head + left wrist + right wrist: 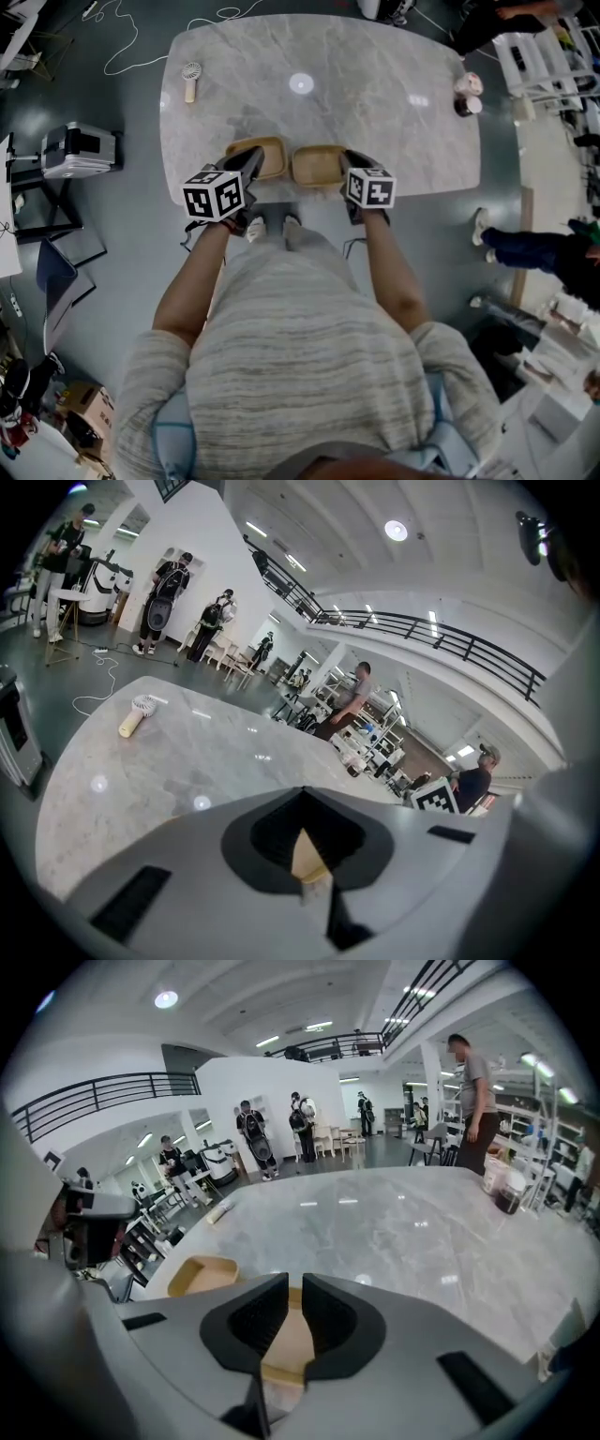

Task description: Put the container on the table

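Two shallow tan containers rest side by side at the near edge of the marble table [375,112]. My left gripper [251,161] is shut on the near rim of the left container [261,150]. In the left gripper view only a tan sliver of that container [307,857] shows between the closed pads of the left gripper [303,832]. My right gripper [352,161] is shut on the right side of the right container [315,165]. In the right gripper view the right gripper [292,1290] pinches that container's rim [285,1346], and the left container [201,1275] lies to its left.
A small hand fan [191,79] lies at the table's far left. Cups [468,94] stand at the far right edge. A grey case [81,150] sits on the floor to the left, and a person's legs [525,248] are to the right. People stand beyond the table [473,1082].
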Available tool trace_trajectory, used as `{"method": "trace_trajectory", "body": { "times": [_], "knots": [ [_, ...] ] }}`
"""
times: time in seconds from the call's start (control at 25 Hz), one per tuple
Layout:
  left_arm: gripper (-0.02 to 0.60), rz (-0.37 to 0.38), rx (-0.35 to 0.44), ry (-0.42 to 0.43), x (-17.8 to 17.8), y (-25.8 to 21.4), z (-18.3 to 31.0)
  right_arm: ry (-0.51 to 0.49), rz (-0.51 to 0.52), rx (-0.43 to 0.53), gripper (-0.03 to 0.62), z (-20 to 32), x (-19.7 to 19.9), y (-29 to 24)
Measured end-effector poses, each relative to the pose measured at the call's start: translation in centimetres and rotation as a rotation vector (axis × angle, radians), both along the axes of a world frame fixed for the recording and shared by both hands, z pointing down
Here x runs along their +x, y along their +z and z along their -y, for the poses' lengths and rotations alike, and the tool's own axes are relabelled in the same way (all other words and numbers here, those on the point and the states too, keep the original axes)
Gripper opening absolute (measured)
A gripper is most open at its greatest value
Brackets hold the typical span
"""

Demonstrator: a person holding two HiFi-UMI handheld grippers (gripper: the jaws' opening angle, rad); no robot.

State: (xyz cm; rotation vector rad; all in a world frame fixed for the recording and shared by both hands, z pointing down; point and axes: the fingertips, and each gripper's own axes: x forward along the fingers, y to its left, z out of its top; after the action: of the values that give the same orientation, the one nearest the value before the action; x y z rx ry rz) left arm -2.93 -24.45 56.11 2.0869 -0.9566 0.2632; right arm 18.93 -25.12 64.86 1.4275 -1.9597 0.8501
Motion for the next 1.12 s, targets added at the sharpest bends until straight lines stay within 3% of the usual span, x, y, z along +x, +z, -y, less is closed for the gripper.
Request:
{"method": "trace_trajectory", "body": {
  "times": [0.36,0.76,1.12],
  "knots": [
    [0.002,-0.023,0.065,0.017,0.8,-2.3,-0.2,-0.078,0.118,0.160,0.040,0.5,-3.7,-6.6],
    [0.002,-0.032,0.143,0.038,1.7,-4.8,-0.3,-0.198,0.187,0.254,0.040,-0.7,-6.9,-10.8],
    [0.002,-0.098,0.246,0.045,2.4,-6.9,-0.6,-0.337,0.304,0.443,0.040,-1.4,-9.8,-16.9]
  ]
}}
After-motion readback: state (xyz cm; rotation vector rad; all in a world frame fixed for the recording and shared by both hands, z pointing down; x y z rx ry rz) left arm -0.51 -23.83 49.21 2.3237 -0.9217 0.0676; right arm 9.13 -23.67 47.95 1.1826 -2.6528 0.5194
